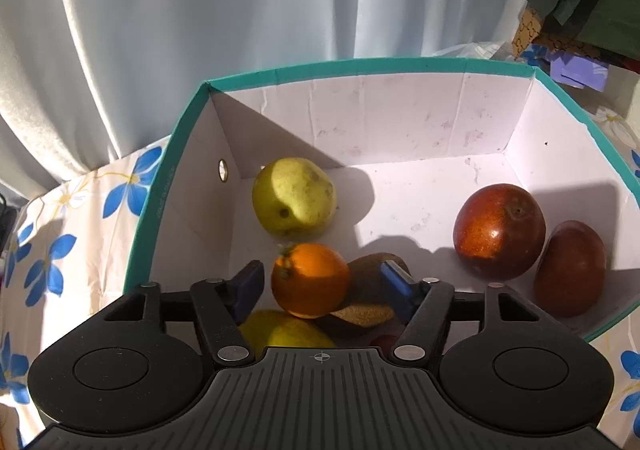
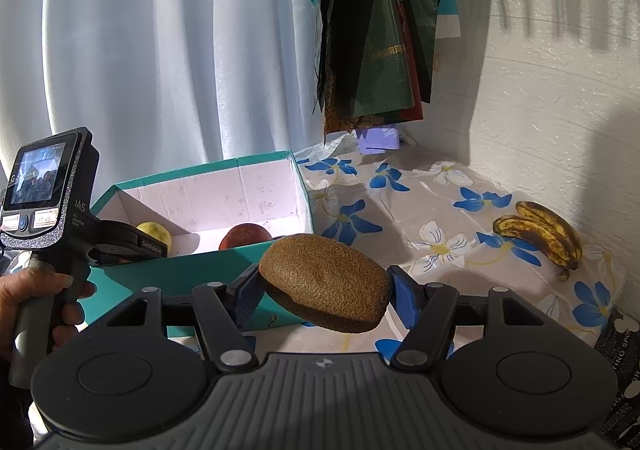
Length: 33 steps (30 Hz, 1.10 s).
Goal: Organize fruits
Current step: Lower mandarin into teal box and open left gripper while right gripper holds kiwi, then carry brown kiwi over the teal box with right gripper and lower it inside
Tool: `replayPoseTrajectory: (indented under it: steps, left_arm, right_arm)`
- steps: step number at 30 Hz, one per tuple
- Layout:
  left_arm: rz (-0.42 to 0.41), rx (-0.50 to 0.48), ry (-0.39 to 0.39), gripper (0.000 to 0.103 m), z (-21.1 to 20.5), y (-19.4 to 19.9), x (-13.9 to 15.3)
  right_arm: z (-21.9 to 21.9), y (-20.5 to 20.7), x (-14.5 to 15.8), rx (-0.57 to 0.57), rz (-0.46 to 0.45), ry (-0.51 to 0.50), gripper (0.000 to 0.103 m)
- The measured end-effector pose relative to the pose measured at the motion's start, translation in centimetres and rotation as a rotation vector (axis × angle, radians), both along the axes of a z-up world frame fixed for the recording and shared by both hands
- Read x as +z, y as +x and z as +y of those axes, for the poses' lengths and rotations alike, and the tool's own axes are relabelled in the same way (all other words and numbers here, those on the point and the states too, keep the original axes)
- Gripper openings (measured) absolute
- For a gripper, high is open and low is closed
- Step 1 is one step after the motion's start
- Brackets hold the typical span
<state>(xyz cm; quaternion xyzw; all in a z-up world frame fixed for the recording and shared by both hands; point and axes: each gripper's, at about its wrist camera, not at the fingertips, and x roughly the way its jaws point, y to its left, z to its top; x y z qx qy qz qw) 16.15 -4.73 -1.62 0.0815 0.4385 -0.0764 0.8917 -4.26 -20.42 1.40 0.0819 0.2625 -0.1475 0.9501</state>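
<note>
A teal-rimmed white box point(image 1: 360, 66) holds a green pear point(image 1: 294, 197), two dark red fruits point(image 1: 499, 231) point(image 1: 570, 268), a kiwi point(image 1: 370, 292) and a yellow fruit point(image 1: 280, 332). My left gripper point(image 1: 322, 286) hovers inside the box with its jaws apart around an orange point(image 1: 310, 280); the blue pads do not touch it. My right gripper point(image 2: 322, 292) is shut on a brown kiwi point(image 2: 326, 282), held above the table just right of the box point(image 2: 208, 250). The left gripper's body point(image 2: 52, 218) shows at the left of the right wrist view.
The table has a blue-flowered cloth point(image 2: 440, 210). Spotted bananas point(image 2: 540, 234) lie at the right near the white wall. Dark bags point(image 2: 380, 30) hang behind the box. A white curtain point(image 1: 200, 10) is at the back.
</note>
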Motion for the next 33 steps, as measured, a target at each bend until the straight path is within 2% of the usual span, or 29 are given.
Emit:
replayPoseTrajectory:
  steps: [4,5,6,10,16,24,27,33]
  left_arm:
    - [-0.003,-0.026,-0.021,0.086,-0.1,-0.7,0.9]
    - [-0.006,-0.03,-0.027,0.096,-0.2,-0.9,1.2]
    - [-0.028,-0.02,-0.018,0.099,-0.2,-1.3,1.6]
    - [-0.143,-0.03,-0.021,0.101,0.1,-2.9,4.0]
    - [-0.061,0.004,-0.067,0.103,1.9,-3.9,5.7]
    - [-0.051,0.05,-0.013,0.103,2.9,-6.9,6.6]
    - [-0.063,0.031,-0.032,0.103,3.1,-7.9,6.7]
    - [-0.028,0.027,-0.07,0.103,3.2,-8.6,6.7]
  right_arm:
    - [0.0,0.5,-0.1,0.008,-0.003,-0.006,0.066]
    - [0.0,0.7,-0.1,0.011,-0.003,-0.007,0.066]
    - [0.1,0.8,-0.1,0.014,-0.004,-0.009,0.066]
    - [0.1,1.2,0.0,0.023,-0.016,-0.02,0.066]
    - [0.2,1.8,0.0,0.042,-0.03,-0.025,0.066]
    - [0.3,1.8,0.1,0.06,-0.039,-0.024,0.067]
    - [0.4,1.7,0.3,0.072,-0.043,-0.028,0.067]
    - [0.2,1.9,0.4,0.087,-0.049,-0.034,0.067]
